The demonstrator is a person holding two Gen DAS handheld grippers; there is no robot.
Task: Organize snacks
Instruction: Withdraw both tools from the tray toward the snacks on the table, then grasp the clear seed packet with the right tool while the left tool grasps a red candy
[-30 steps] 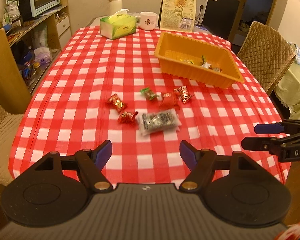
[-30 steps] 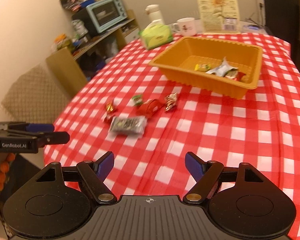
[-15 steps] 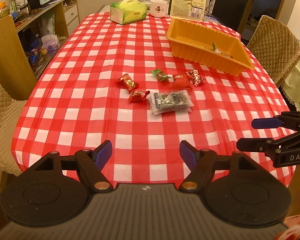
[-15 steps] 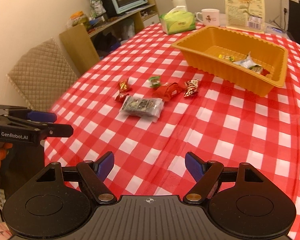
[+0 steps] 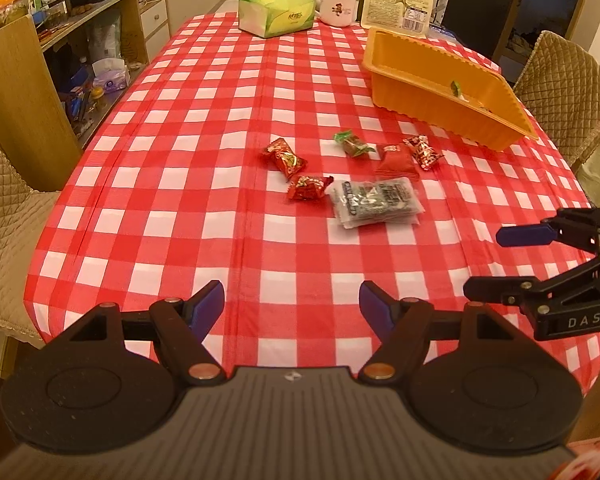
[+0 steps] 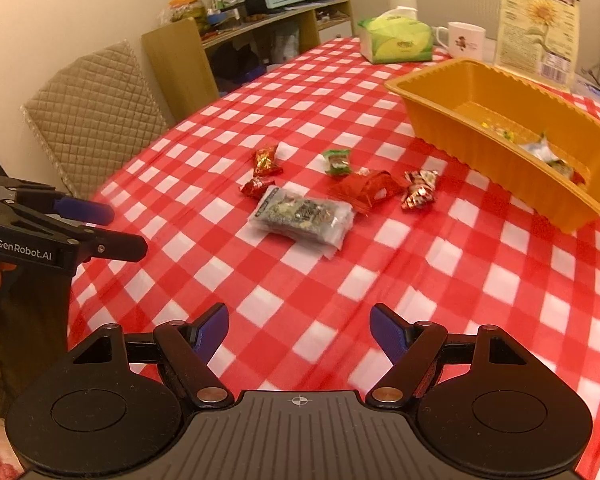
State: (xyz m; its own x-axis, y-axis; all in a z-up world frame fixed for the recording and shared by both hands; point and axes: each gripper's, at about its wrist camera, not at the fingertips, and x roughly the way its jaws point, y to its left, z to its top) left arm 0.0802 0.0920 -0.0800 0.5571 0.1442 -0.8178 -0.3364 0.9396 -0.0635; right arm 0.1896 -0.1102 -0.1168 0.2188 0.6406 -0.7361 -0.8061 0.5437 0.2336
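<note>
Both the left gripper (image 5: 291, 302) and the right gripper (image 6: 299, 326) hang empty with jaws spread over the near table edge, likely lining up on the loose snacks. Left to right lie crinkly red candies (image 5: 285, 159), a clear grey packet (image 5: 376, 201) and a red pouch (image 5: 396, 161), near the orange tray (image 5: 440, 98) that probably collects them.

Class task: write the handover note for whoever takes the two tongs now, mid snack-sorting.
Left tongs: open, empty, above the table's near edge.
Right tongs: open, empty, also over the near edge.
Orange tray: far right, a few snacks already inside.
Left on the checked cloth: grey packet, red pouch, four wrapped candies, e.g. green one.
Remaining: move all six into the tray.
</note>
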